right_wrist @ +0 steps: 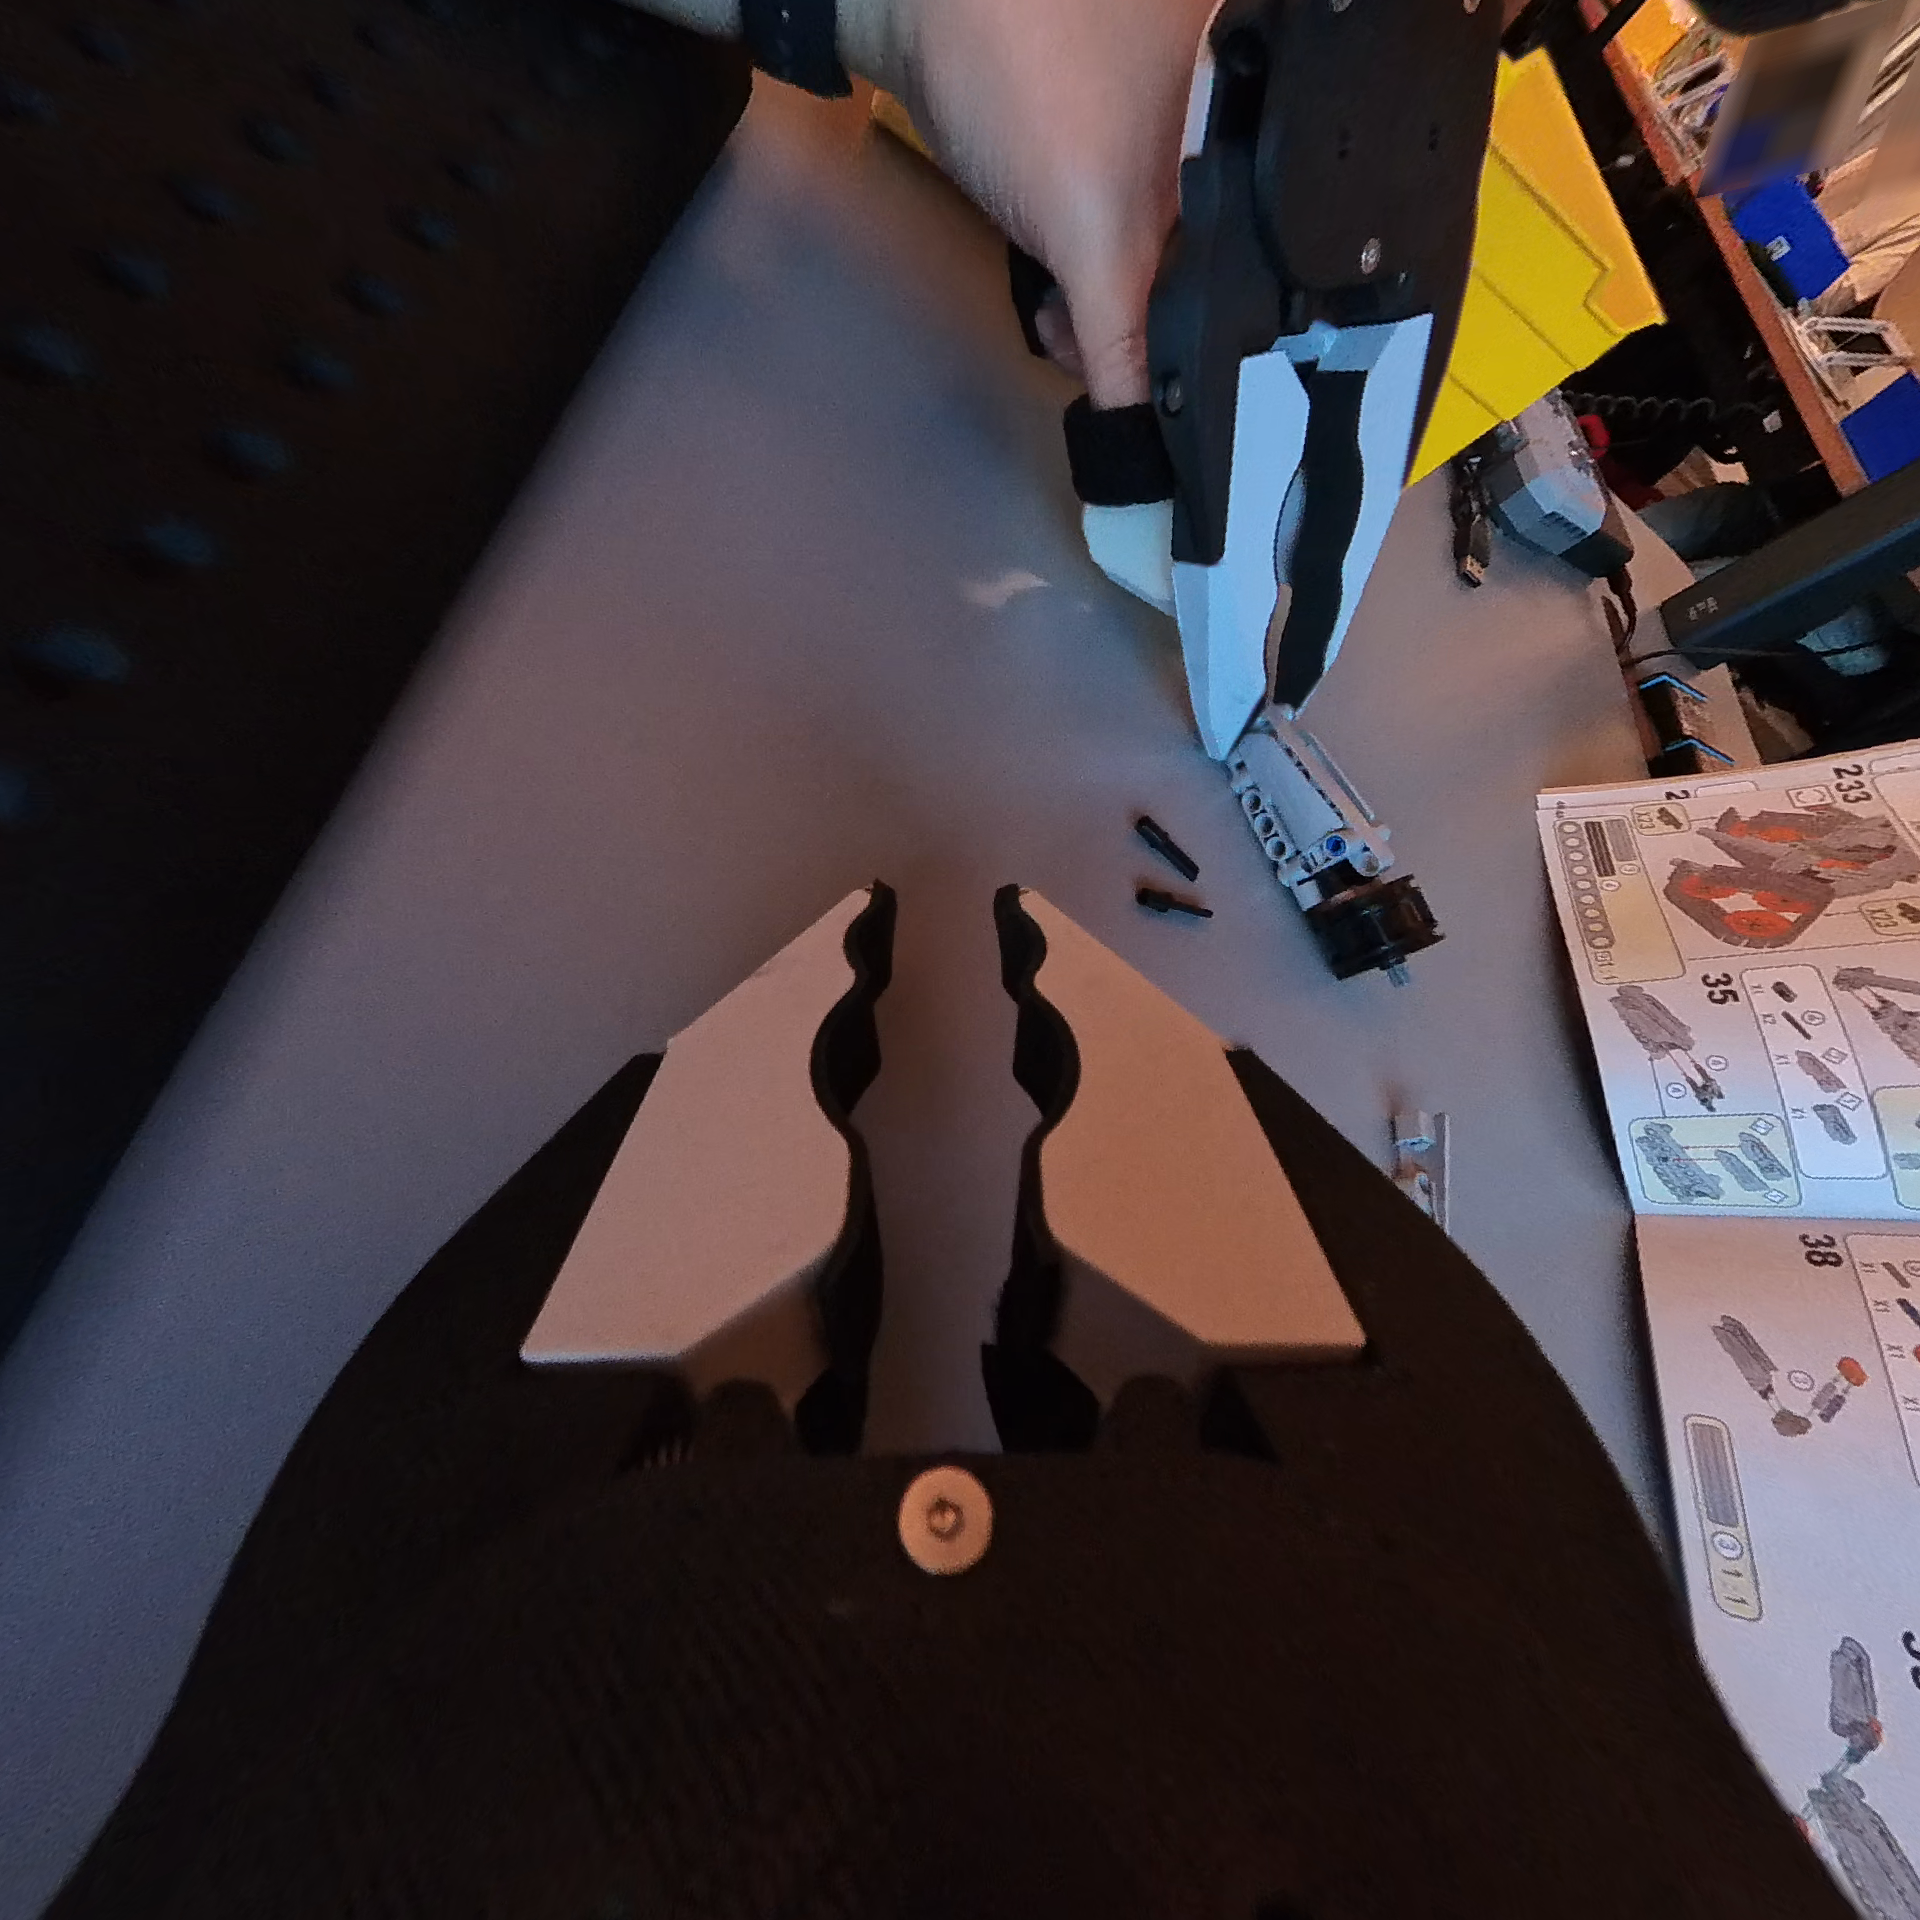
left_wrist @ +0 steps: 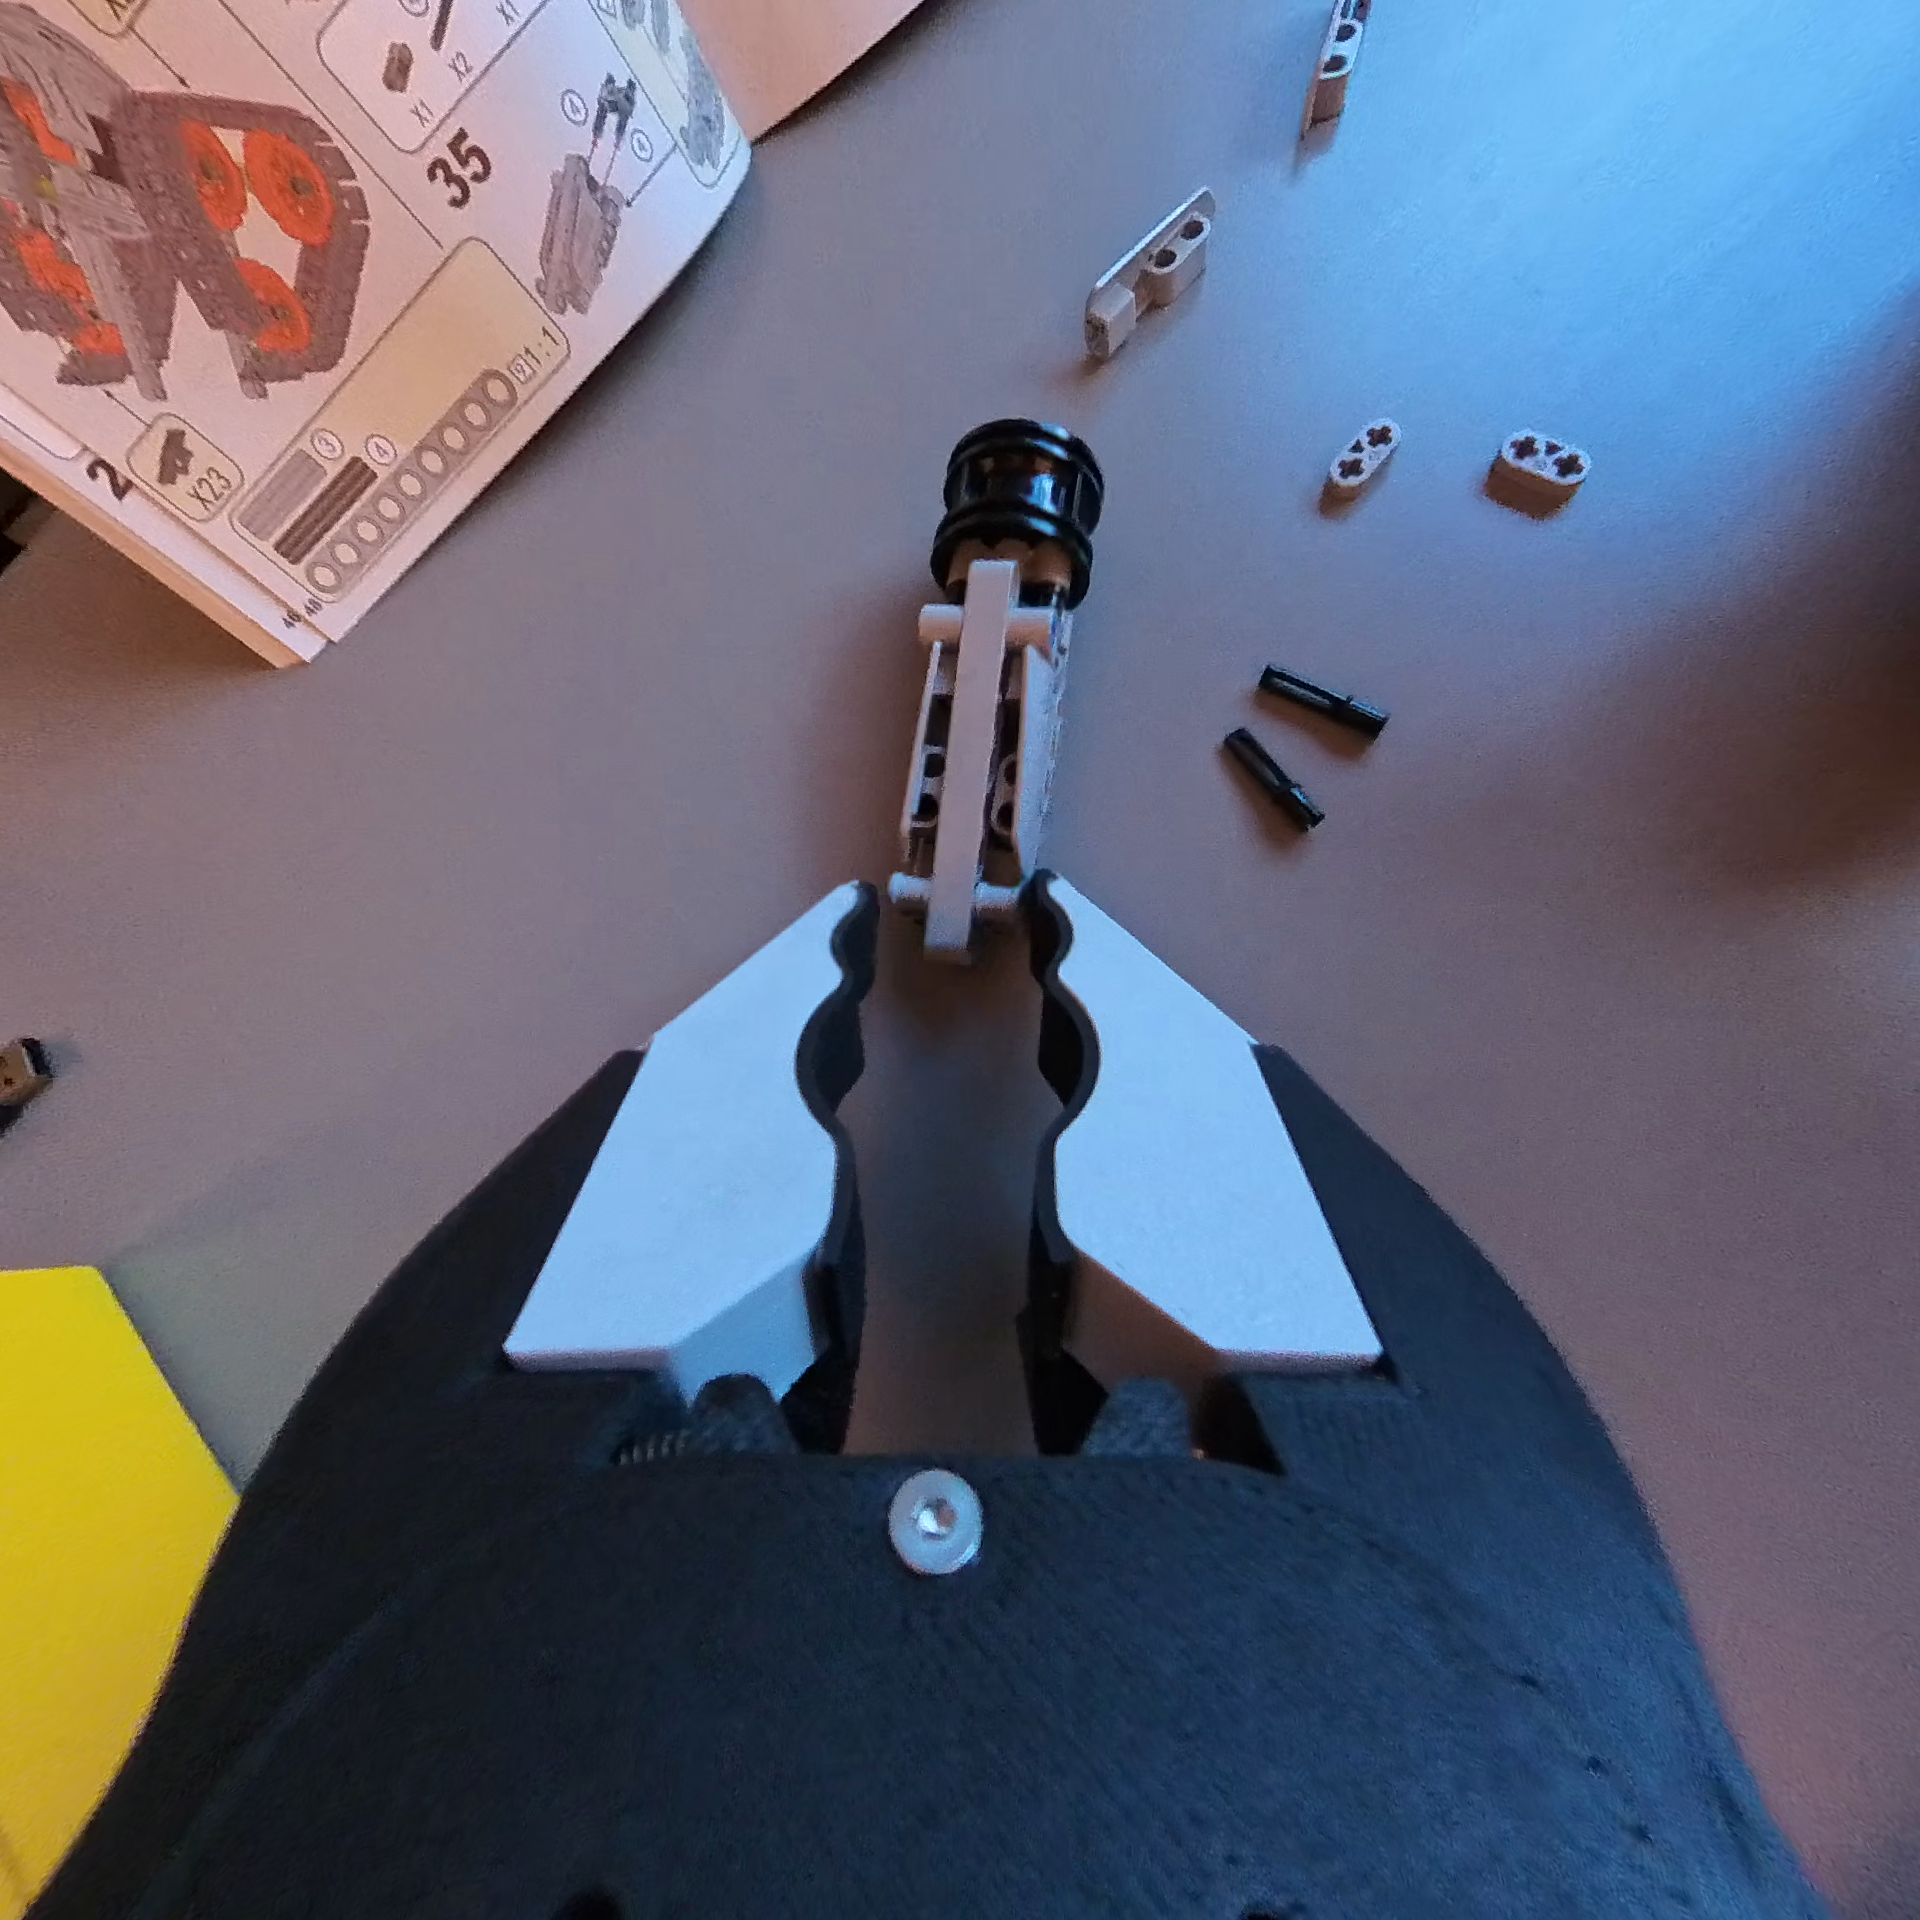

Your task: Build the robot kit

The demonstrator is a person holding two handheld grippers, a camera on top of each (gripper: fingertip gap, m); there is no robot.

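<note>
Two grippers over a grey table (left_wrist: 520, 831) strewn with building-toy parts.
Left wrist view: left gripper (left_wrist: 951, 899) pinches the grey assembly (left_wrist: 977, 727) — black pins (left_wrist: 1273, 777) beside. Right wrist view: right gripper (right_wrist: 940, 894), jaws spread, empty, near the pins.

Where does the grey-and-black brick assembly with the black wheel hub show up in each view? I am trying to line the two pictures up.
Left wrist view: the brick assembly lies at centre, straight ahead of the left claw, its near end between the claw tips.
Right wrist view: it lies right of centre, under the tip of the left claw, hub end nearest the camera.
Shared landmark: the two black pins beside it on the grey table.
</note>
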